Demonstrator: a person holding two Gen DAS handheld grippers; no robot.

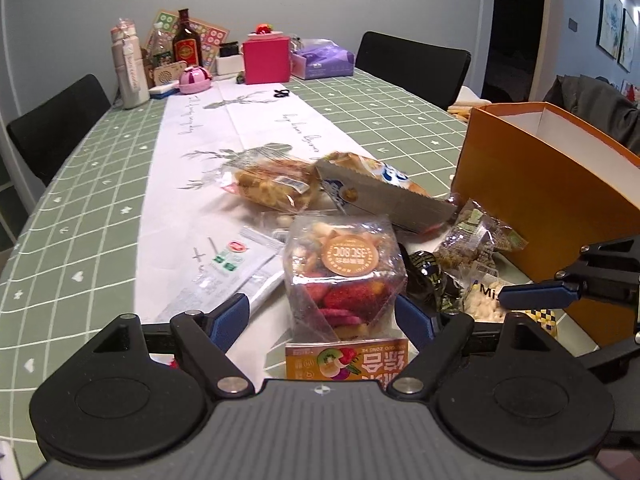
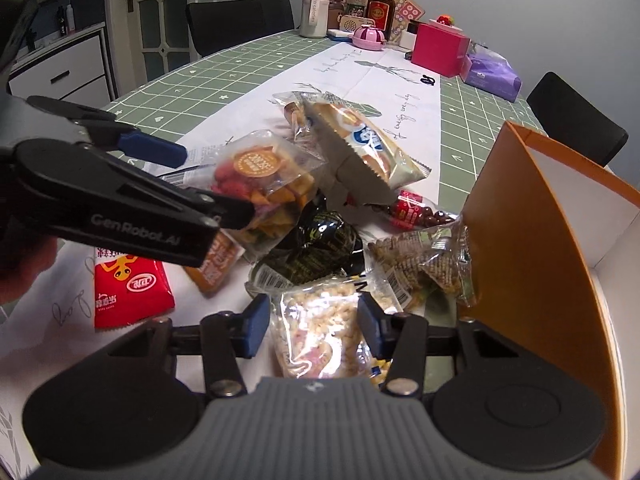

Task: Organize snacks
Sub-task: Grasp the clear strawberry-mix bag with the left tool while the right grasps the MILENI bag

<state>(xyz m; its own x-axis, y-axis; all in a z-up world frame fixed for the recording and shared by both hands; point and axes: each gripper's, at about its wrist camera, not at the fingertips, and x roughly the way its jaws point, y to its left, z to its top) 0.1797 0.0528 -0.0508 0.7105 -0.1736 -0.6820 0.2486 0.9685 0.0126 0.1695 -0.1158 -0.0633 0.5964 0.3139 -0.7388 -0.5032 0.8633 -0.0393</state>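
Note:
A pile of snack packets lies on the white runner beside an open orange box (image 1: 536, 184), which also shows in the right wrist view (image 2: 532, 216). My left gripper (image 1: 322, 320) is open, its blue pads (image 1: 230, 316) either side of a clear bag of dried fruit chips (image 1: 344, 280), also seen in the right wrist view (image 2: 264, 184). My right gripper (image 2: 314, 326) is open around a clear bag of puffed rice snacks (image 2: 320, 328). Its fingers (image 1: 536, 295) show at the right of the left wrist view.
Bread packets (image 1: 276, 184) (image 2: 360, 148), a dark green packet (image 2: 316, 248), a red candy packet (image 2: 416, 210), a red packet (image 2: 128, 288) and green-brown packets (image 2: 428, 264) lie around. Bottles, a pink box (image 1: 266, 60) and tissues (image 1: 324, 62) stand at the far end. Black chairs surround the table.

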